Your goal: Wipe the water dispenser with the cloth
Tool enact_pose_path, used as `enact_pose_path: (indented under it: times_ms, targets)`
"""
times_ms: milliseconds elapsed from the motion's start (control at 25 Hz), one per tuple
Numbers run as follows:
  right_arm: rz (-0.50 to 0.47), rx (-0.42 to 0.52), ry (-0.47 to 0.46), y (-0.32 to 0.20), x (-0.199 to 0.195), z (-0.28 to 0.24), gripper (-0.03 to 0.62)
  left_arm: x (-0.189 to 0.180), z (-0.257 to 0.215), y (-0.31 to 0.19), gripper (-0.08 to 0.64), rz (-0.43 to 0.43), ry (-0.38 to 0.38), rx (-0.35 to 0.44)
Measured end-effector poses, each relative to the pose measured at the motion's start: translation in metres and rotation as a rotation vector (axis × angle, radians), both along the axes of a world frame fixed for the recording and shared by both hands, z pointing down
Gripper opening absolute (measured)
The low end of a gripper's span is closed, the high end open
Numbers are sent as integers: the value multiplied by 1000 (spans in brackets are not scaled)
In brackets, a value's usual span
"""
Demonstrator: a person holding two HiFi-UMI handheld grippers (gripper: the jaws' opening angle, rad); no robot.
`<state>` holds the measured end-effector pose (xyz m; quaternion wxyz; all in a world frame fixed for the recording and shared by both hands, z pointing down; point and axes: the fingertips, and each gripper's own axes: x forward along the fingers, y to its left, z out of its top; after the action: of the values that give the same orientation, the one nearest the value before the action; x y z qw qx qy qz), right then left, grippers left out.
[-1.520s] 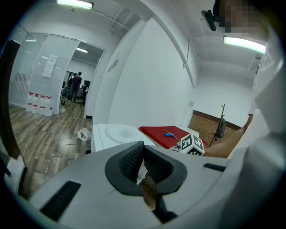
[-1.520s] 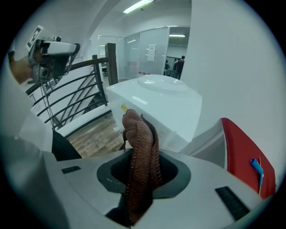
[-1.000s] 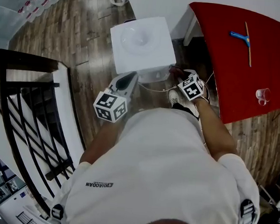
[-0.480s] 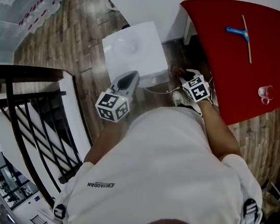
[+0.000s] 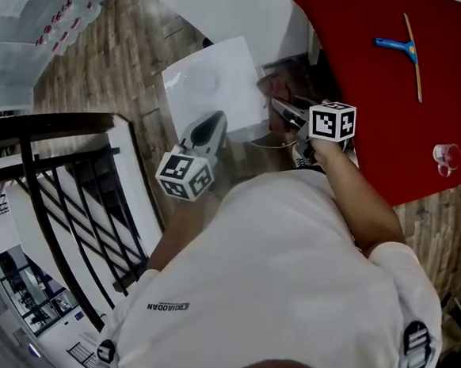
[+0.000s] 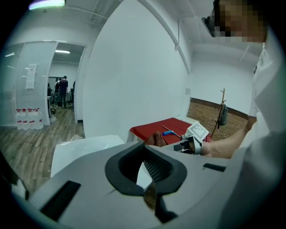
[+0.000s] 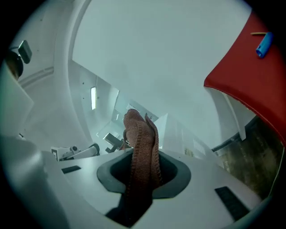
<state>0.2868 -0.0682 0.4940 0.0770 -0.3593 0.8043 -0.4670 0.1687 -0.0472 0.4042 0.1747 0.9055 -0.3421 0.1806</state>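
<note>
cloth pinched and poised at the dispenser's right edge

we see the right gripper (image 5: 286, 112) with its fingers clamped on the brown cloth (image 7: 140, 152), which sticks up past them in a folded strip, just beside the right side of the white water dispenser (image 5: 211, 78). the left gripper (image 5: 209, 127) hangs over the dispenser's front edge, its fingers pressed together on nothing. to wipe well, we'd lay the loose fold flat on the top panel rather than poke with its tip, then drag in overlapping passes while the left gripper steadies the body. the round well in the dispenser's top carries no bottle. on the red desk (image 5: 379, 111) lie a blue-handled squeegee (image 5: 396, 45) and a clear glass (image 5: 445, 156), which looks empty, though it is too small for us to be sure.
</note>
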Motion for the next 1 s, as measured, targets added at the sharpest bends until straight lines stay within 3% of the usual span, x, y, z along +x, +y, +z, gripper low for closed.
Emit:
enact_pose_path:
  times_ms: [400,640,1000]
  targets:
    - [-7,-117,-124,-38,-2,50,86,14,3,-14,-3,-23,-62,-14]
    - [-28,-180,-82,-49,1,105,86,21,13,-20,-3,-32,-93,-44]
    - [-10,-345,-26,-59,1,238,86,23,36,-21,-3,-35,-150,-106]
